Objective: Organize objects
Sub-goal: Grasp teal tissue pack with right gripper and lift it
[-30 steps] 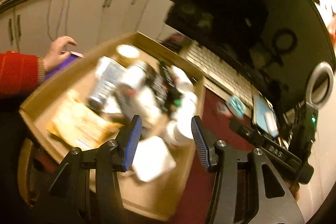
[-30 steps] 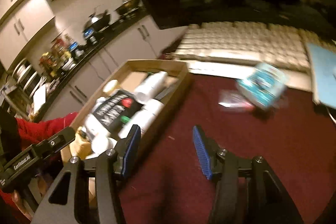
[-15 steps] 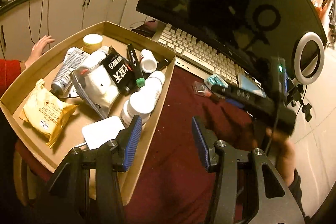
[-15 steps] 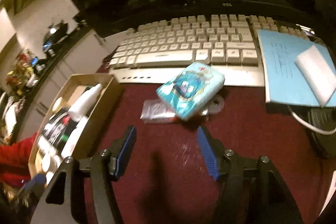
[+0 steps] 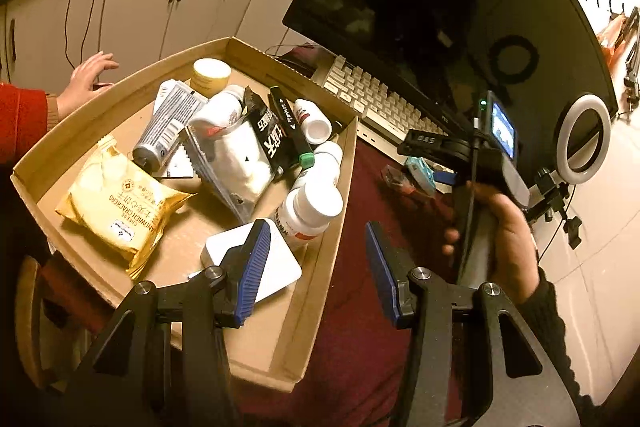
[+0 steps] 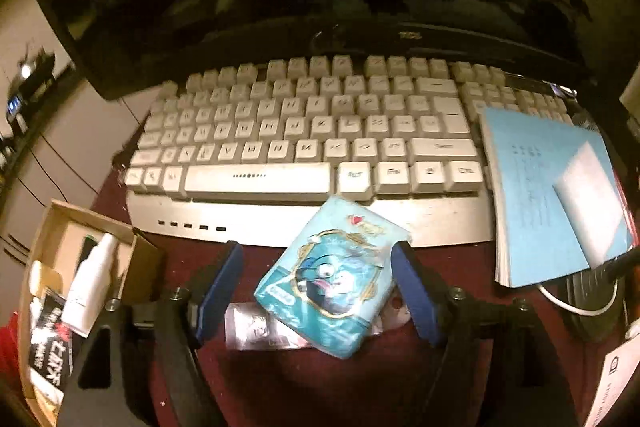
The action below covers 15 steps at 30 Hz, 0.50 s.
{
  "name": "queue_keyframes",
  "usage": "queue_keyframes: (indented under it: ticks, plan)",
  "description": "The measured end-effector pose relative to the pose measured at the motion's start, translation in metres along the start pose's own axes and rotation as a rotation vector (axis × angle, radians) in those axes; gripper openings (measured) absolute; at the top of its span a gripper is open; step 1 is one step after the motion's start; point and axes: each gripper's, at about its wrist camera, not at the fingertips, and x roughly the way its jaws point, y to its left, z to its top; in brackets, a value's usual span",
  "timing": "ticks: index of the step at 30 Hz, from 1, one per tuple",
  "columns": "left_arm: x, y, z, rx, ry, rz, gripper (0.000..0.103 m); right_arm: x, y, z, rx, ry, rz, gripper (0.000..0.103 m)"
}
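Note:
A teal tissue pack (image 6: pixel 332 279) lies tilted on the dark red cloth in front of the keyboard (image 6: pixel 304 131), on top of a clear wrapper (image 6: pixel 260 331). My right gripper (image 6: pixel 318 247) straddles the pack. Its jaws are opening and the blue pads stand clear of the pack's sides. In the left wrist view the pack (image 5: pixel 420 171) shows small beyond the hand-held right gripper body (image 5: pixel 480 163). My left gripper (image 5: pixel 315 227) hangs open over the right rim of the cardboard box (image 5: pixel 340 195), with nothing between its fingers.
The box holds a yellow cracker bag (image 5: pixel 120 203), white bottles (image 5: pixel 312 207), a tube (image 5: pixel 168 123), a black pouch (image 5: pixel 272 139) and a white pad (image 5: pixel 276 267). A blue notebook (image 6: pixel 532 187) lies right of the keyboard, a monitor (image 5: pixel 440 7) behind. Another person's hand (image 5: pixel 90 75) rests beyond the box.
The right gripper has swung from the box toward the keyboard and come down around the tissue pack, its jaws widening. The hand with the right gripper has entered the left wrist view.

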Motion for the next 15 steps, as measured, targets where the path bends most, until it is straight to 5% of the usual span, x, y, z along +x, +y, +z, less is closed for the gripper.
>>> queue_keyframes:
  ticks: [10, 15]
  plan:
    - [0.001, -0.008, -0.006, 0.013, 0.015, -0.020, 0.048, 0.003, -0.027, -0.004, 0.069, -0.026, -0.060, 0.076]
    - [0.006, -0.015, -0.009, 0.024, 0.029, -0.024, 0.048, -0.005, -0.035, -0.013, 0.059, -0.046, -0.010, 0.054]
